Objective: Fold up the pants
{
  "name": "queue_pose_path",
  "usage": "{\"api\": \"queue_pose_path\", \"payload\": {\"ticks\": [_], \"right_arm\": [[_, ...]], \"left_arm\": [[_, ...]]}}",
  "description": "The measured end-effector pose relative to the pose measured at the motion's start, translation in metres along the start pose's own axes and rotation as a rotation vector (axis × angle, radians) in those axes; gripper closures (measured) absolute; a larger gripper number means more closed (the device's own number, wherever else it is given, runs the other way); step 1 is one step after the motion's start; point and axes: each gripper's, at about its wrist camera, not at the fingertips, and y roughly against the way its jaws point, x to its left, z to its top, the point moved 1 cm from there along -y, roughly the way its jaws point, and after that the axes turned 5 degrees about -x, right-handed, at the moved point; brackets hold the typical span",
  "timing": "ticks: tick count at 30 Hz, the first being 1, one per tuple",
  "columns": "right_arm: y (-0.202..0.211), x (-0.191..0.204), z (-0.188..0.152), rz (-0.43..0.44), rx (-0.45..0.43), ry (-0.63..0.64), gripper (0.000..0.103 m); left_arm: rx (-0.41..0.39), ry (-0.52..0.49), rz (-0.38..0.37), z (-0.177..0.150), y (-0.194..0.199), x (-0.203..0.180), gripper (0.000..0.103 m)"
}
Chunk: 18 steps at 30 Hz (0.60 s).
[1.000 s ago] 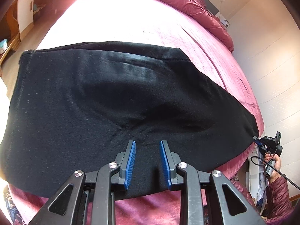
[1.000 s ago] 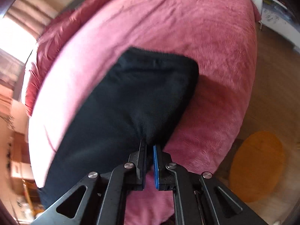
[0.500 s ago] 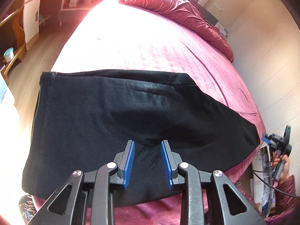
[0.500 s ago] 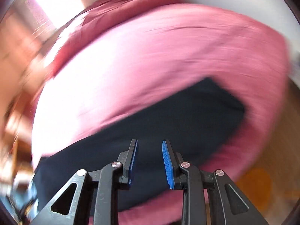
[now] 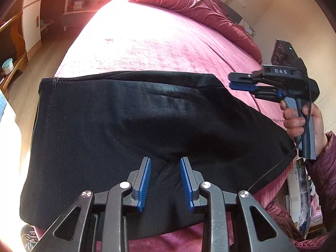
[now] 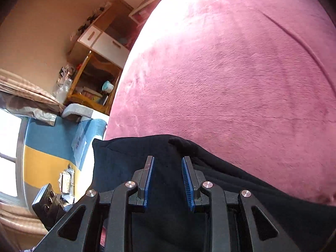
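Black pants (image 5: 130,130) lie folded across the near end of a pink bed (image 5: 159,48), waistband seam at the left. My left gripper (image 5: 165,163) is open and empty, hovering over the pants' near edge. My right gripper (image 5: 241,80) shows in the left wrist view at the right, held in a hand above the pants' far right corner. In the right wrist view my right gripper (image 6: 168,163) is open and empty above the black pants (image 6: 130,168), near a small raised fold (image 6: 180,142).
A red duvet (image 5: 199,8) is bunched at the bed's far end. Wooden shelves and a white cabinet (image 5: 31,23) stand left of the bed. A blue and yellow surface (image 6: 48,145) lies beside the bed. A cable (image 5: 279,166) hangs from the right gripper.
My right gripper let go of the pants' edge, opened, and swung up and over the pants towards the far right corner. My left gripper stayed open and pulled back a little.
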Motion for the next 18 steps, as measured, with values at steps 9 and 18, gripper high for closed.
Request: {"api": "queue_pose_path", "payload": {"ticks": [9, 18], "right_arm": [[-0.037, -0.003, 0.015, -0.026, 0.085, 0.041, 0.075], [-0.045, 0.026, 0.014, -0.085, 0.110, 0.180, 0.097]], "left_arm": [[0.020, 0.041, 0.014, -0.006, -0.003, 0.021, 0.074], [0.013, 0.036, 0.031, -0.004, 0.002, 0.028, 0.074]]}}
